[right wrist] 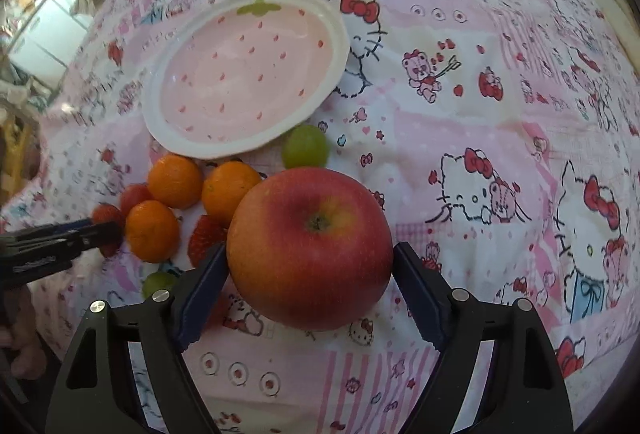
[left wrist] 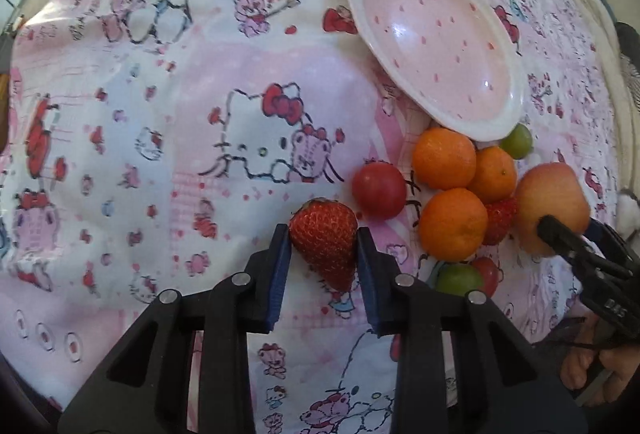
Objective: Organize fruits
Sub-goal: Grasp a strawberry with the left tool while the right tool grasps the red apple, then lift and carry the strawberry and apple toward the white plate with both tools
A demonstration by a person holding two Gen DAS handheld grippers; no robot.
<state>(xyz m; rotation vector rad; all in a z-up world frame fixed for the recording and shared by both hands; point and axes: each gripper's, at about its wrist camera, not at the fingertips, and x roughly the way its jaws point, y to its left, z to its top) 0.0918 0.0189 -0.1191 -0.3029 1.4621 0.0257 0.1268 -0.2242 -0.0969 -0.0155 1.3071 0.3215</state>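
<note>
My left gripper (left wrist: 323, 240) is shut on a large strawberry (left wrist: 326, 244); its blue pads press both sides. My right gripper (right wrist: 310, 258) is shut on a big red apple (right wrist: 310, 248), which also shows in the left wrist view (left wrist: 554, 206). A pink strawberry-patterned plate (left wrist: 516, 74) with a white rim lies behind the fruit, also in the right wrist view (right wrist: 160, 122), and holds nothing. Three tangerines (left wrist: 444, 158) (right wrist: 174, 180), a red tomato (left wrist: 379, 190), a second strawberry (right wrist: 206, 238) and two green fruits (right wrist: 305, 147) (left wrist: 458, 279) lie on the cloth between the grippers.
A pink Hello Kitty tablecloth (left wrist: 256, 154) covers the table. The person's hand (left wrist: 600, 370) shows at the lower right of the left wrist view. Room furniture (right wrist: 44, 30) lies beyond the table's far left edge in the right wrist view.
</note>
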